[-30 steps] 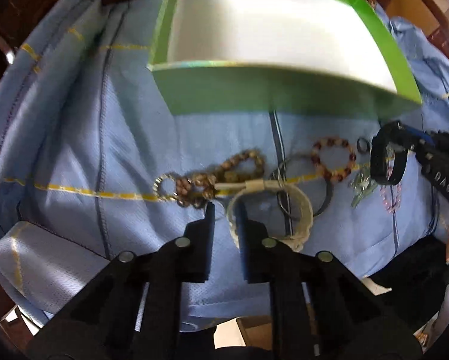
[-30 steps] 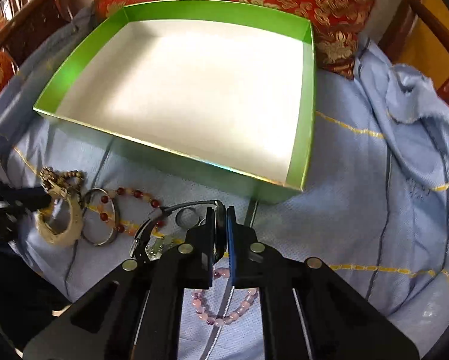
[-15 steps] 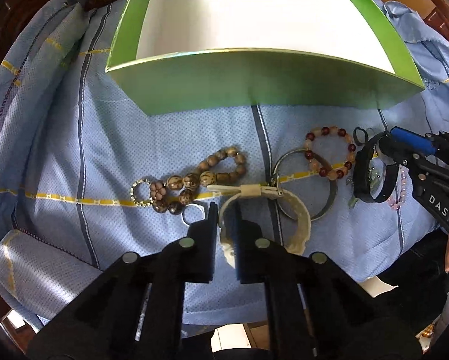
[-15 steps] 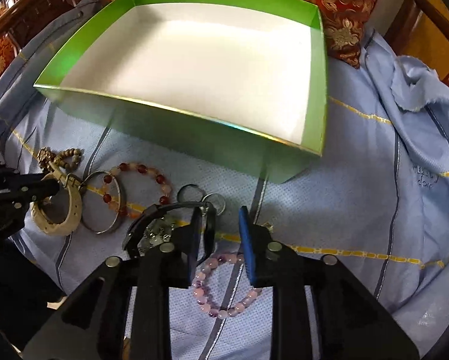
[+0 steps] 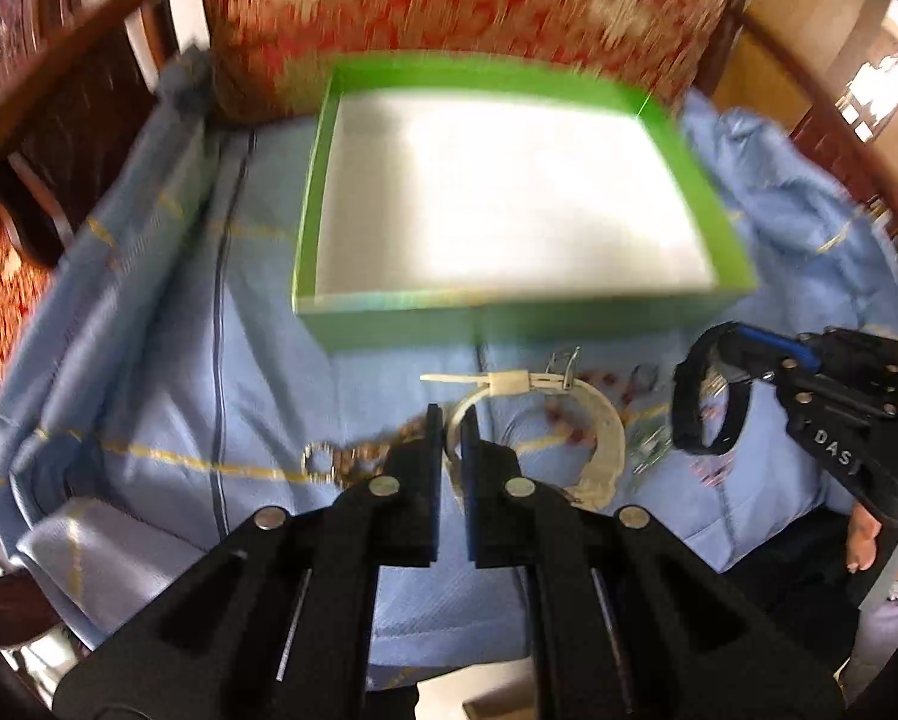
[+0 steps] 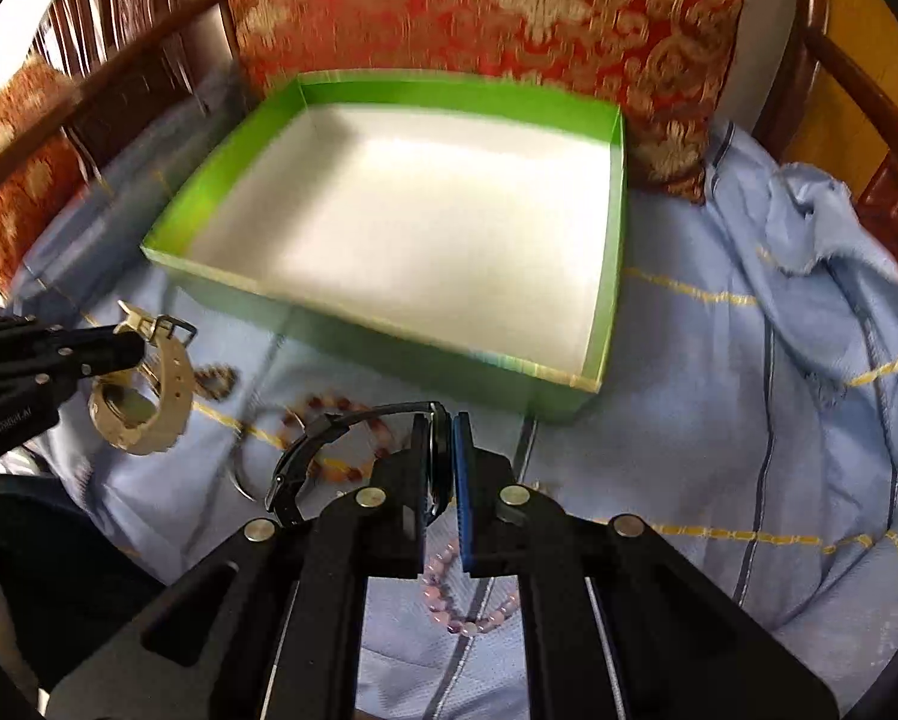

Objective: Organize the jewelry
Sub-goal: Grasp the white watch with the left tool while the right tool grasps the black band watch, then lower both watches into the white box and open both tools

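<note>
blue cloth (image 6: 718, 396) on a wooden seat bears a green box (image 6: 389, 336).

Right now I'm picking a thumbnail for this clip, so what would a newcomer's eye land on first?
Probably the green box with its bare white floor, sitting mid-scene on the blue cloth before a red patterned cushion. Next, the two watches lifted off the cloth: the left gripper pinches a cream watch, the right gripper a black watch. Bead bracelets lie below them.
</note>
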The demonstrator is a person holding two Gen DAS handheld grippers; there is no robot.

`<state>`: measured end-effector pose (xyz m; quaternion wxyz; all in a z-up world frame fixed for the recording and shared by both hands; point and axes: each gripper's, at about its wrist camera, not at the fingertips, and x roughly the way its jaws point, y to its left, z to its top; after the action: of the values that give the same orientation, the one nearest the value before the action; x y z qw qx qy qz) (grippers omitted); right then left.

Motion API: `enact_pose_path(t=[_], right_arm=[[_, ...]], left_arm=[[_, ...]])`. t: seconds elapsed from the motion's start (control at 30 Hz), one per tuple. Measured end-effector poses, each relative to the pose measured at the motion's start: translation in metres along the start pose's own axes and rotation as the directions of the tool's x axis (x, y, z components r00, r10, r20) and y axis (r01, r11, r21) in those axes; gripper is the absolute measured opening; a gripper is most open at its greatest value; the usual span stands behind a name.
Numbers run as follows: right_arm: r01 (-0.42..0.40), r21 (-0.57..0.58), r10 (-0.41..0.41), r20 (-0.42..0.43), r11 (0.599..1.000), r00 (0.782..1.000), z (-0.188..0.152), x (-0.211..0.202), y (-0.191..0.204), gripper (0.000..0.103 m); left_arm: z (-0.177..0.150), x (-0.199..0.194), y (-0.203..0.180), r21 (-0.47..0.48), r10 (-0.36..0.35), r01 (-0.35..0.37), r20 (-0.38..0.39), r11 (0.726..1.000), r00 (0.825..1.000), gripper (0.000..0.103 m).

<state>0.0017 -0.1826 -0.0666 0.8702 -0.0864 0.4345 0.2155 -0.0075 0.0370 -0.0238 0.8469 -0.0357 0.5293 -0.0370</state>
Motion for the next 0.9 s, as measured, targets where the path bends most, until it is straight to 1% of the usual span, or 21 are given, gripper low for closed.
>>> enact_pose_path(t=[0.03,0.1,0.13,0.2,0.23,0.3,0.37,0.4,0.5,0.57,0.6,0.63,0.67,0.7,0.73,0.8,0.83,0.9], right_arm=[[0.003,0.000,-0.003,0.018,1.000,1.000,0.007,-0.002,0.000,0.008],[0.034,-0.008,-0.033,0.065,0.999,0.997,0.021,-0.015,0.002,0.008],[0.046,-0.014,-0.045,0.087,0.999,0.995,0.031,-0.021,0.002,0.008],[0.043,-0.012,-0.041,0.103,0.999,0.994,0.050,-0.021,0.003,0.008],[0.037,-0.006,-0.036,0.101,0.999,0.994,0.056,-0.022,-0.002,0.008],[0.032,0.010,-0.032,0.089,0.999,0.996,0.079,-0.007,-0.011,0.008],[0.057,0.011,-0.058,0.073,0.998,0.996,0.090,0.013,-0.017,0.008],[0.067,0.013,-0.067,0.066,0.998,0.996,0.090,0.022,-0.020,0.008],[0.055,0.020,-0.056,0.024,0.998,0.998,0.089,0.048,-0.024,0.009],[0.041,0.016,-0.041,0.010,0.999,0.999,0.087,0.056,-0.024,0.012],[0.049,0.012,-0.049,0.004,0.999,0.999,0.087,0.055,-0.025,0.019],[0.058,0.012,-0.058,0.002,0.998,0.998,0.086,0.054,-0.026,0.030],[0.055,0.022,-0.056,0.012,0.998,0.998,0.085,0.046,-0.029,0.034],[0.040,0.033,-0.041,0.030,0.999,0.999,0.083,0.035,-0.031,0.037],[0.018,0.040,-0.020,0.045,0.999,0.999,0.080,0.022,-0.032,0.037],[-0.013,0.028,0.011,0.053,1.000,0.999,0.072,0.001,-0.034,0.037],[-0.023,0.015,0.022,0.055,1.000,0.998,0.066,-0.010,-0.033,0.037],[-0.042,-0.030,0.043,0.045,0.999,0.998,0.048,-0.026,-0.027,0.037]], left_arm=[[0.006,-0.011,-0.002,0.008,-0.005,0.004,0.045,1.000,0.999,0.006],[0.021,-0.022,-0.007,0.015,0.000,-0.001,0.085,1.000,0.996,0.006],[0.034,-0.027,-0.010,0.017,0.010,-0.012,0.110,1.000,0.994,0.006],[0.058,-0.029,-0.013,0.010,0.046,-0.048,0.148,0.999,0.988,0.006],[0.067,-0.026,-0.008,0.004,0.060,-0.061,0.149,0.998,0.987,0.006],[0.088,-0.012,-0.007,-0.004,0.079,-0.079,0.128,0.997,0.989,0.006],[0.103,0.013,-0.005,-0.011,0.096,-0.095,0.095,0.995,0.991,0.006],[0.109,0.028,-0.006,-0.011,0.116,-0.115,0.083,0.993,0.990,0.006],[0.108,0.056,-0.008,0.008,0.135,-0.135,0.042,0.991,0.990,0.007],[0.104,0.070,-0.010,0.019,0.136,-0.136,0.026,0.990,0.990,0.010],[0.103,0.074,-0.012,0.031,0.140,-0.141,0.018,0.990,0.990,0.017],[0.100,0.077,-0.015,0.056,0.145,-0.145,0.007,0.988,0.989,0.022],[0.097,0.076,-0.017,0.074,0.154,-0.154,0.008,0.985,0.988,0.022],[0.094,0.072,-0.019,0.084,0.164,-0.166,0.026,0.983,0.986,0.022],[0.089,0.063,-0.020,0.094,0.166,-0.170,0.052,0.981,0.985,0.023],[0.078,0.046,-0.023,0.116,0.133,-0.141,0.070,0.983,0.989,0.023],[0.070,0.034,-0.024,0.127,0.105,-0.114,0.073,0.985,0.992,0.023],[0.056,0.020,-0.022,0.142,0.066,-0.073,0.055,0.987,0.996,0.023]])
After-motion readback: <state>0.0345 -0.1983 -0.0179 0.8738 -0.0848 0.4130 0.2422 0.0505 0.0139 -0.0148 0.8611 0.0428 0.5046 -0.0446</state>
